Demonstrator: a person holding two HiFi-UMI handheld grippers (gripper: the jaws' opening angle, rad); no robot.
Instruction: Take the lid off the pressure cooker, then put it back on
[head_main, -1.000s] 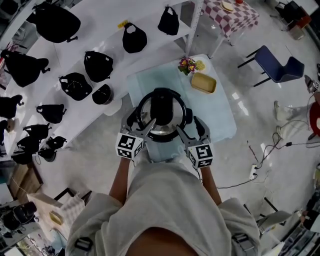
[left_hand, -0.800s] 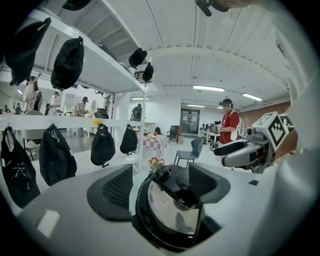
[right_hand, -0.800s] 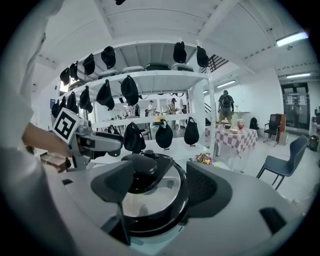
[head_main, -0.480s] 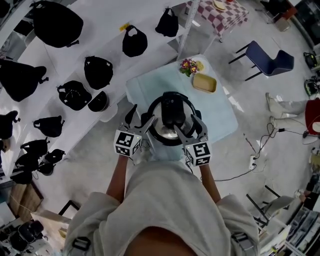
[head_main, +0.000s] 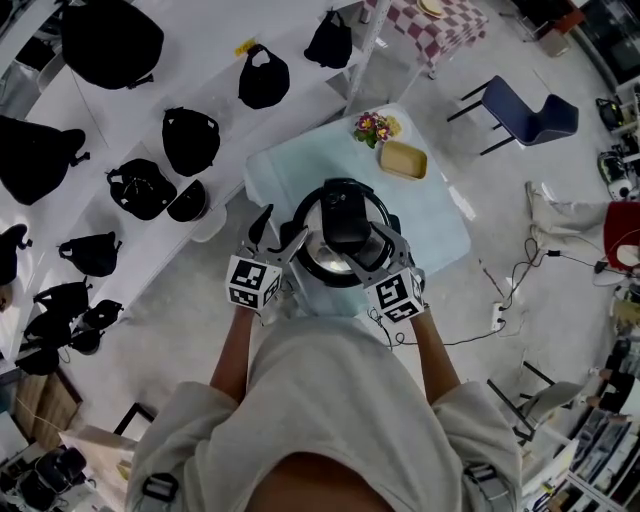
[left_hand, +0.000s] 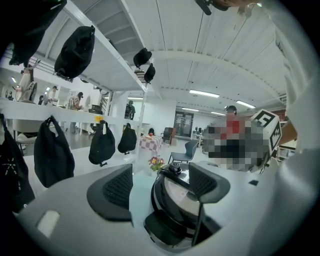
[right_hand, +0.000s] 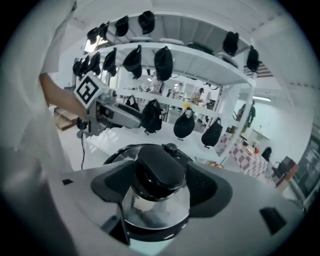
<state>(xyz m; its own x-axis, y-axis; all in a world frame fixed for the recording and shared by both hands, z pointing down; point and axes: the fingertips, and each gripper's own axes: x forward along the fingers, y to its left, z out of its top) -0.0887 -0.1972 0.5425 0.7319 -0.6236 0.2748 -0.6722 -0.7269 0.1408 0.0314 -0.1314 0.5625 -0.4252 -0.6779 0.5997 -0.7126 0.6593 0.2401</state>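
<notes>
**Position.** The pressure cooker (head_main: 303, 222) stood on the pale-clothed table (head_main: 430, 215), about mid-width and toward its near edge. A bunch of flowers (head_main: 372, 126) and a yellow tray (head_main: 403, 160) sat well apart from it at the far edge. The lid (head_main: 325, 252) was seated on the pot, with no gap visible at the rim.

**Grippers.** The right gripper (right_hand: 159, 186) was set over the lid with its jaws spread wide, one on each side of the black handle (right_hand: 160, 170). The pads sat close to the handle's flanks, but no squeeze on it was evident. The left gripper (left_hand: 160, 184) was likewise spread wide and held nothing. It was at the cooker's left side, with the pot body and a black side grip (left_hand: 162, 231) visible beyond its pads.

**Handling assessment.** The lid appeared to be polished steel, rigid, fairly heavy and slick, so the metal itself offered no sound purchase. The moulded black handle was judged the only proper hold, taken squarely across its width so the lid would not swing. A lid of this kind probably locks by rotation, so a twist may be needed before lifting. The body would then need bracing at the side grip, or the pot could turn on the cloth. Removal had not yet begun.
</notes>
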